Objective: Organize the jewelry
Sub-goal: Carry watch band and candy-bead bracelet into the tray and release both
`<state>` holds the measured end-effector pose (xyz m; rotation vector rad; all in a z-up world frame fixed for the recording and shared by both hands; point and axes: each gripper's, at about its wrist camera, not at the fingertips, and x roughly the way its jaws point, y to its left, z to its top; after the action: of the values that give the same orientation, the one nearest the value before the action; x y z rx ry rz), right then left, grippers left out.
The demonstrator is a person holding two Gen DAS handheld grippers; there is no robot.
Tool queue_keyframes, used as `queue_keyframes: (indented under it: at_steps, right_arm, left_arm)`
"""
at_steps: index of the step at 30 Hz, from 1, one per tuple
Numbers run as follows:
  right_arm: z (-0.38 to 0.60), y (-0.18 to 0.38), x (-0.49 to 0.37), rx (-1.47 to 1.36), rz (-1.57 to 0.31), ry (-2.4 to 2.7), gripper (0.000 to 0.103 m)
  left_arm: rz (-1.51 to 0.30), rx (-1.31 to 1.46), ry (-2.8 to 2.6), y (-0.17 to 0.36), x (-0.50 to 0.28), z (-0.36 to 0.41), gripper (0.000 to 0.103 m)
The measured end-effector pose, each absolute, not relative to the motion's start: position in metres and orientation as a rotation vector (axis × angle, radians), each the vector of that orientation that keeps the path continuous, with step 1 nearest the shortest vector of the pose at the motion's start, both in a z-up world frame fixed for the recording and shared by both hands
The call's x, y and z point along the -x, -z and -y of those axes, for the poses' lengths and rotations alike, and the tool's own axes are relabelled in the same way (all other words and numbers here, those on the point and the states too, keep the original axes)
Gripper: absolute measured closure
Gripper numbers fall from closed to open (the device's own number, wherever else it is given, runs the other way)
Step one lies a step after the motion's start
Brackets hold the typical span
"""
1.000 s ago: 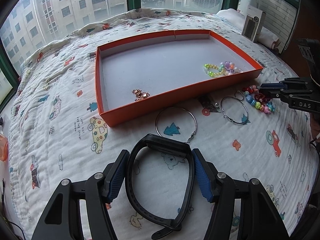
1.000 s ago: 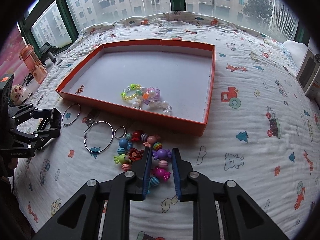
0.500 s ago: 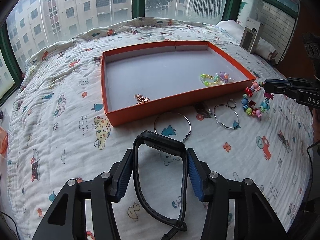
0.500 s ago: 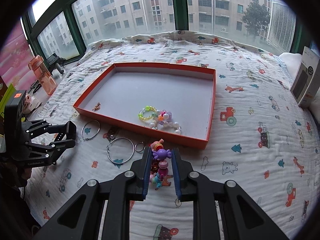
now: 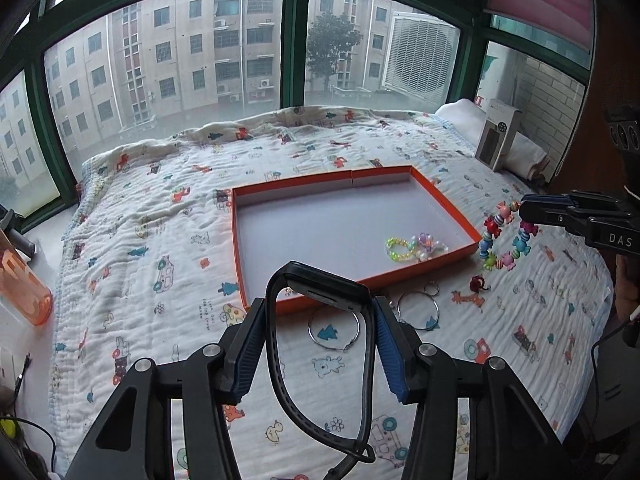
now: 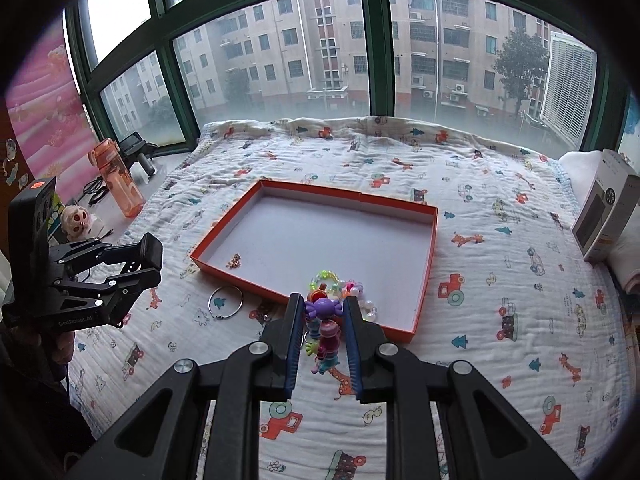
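My left gripper (image 5: 319,312) is shut on a black smartwatch band (image 5: 320,292) and holds it above the quilt, in front of the orange tray (image 5: 256,304). My right gripper (image 6: 320,308) is shut on a colourful bead bracelet (image 6: 324,332), which hangs in the air near the tray's near right corner (image 6: 414,334); it also shows in the left wrist view (image 5: 502,240). In the tray lie a green and pastel bead bracelet (image 5: 414,246) and a small gold piece (image 6: 234,261). Silver hoop earrings (image 5: 418,310) and a small red charm (image 5: 478,282) lie on the quilt.
The tray rests on a bed with a cartoon-print quilt (image 6: 500,264). A grey box (image 6: 604,216) stands at the right by a pillow. An orange water bottle (image 6: 120,184) and a small skull figure (image 6: 78,220) stand at the left by the window.
Both grippers have risen and pulled back from the bed. The bead bracelet has come up off the quilt in the right gripper and now hangs. The watch band stays held.
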<state>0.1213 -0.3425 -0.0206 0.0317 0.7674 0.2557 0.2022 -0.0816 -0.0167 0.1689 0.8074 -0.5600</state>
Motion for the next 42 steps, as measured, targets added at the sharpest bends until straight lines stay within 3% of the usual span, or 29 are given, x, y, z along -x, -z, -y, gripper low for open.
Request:
queue_keyframes:
  at_steps: [13, 25, 42]
  right_arm:
    - [0.335, -0.009, -0.166, 0.008, -0.705, -0.256, 0.080]
    - [0.328, 0.013, -0.217, -0.036, -0.738, -0.265, 0.080]
    - [0.353, 0.090, -0.262, -0.070, -0.909, -0.151, 0.080]
  left_arm:
    - [-0.791, -0.131, 0.522, -0.018, -0.270, 0.114, 0.048]
    - [-0.865, -0.106, 0.493, 0.031, -0.339, 0.133, 0.048]
    - [-0.981, -0.143, 0.454, 0.097, -0.374, 0.146, 0.044]
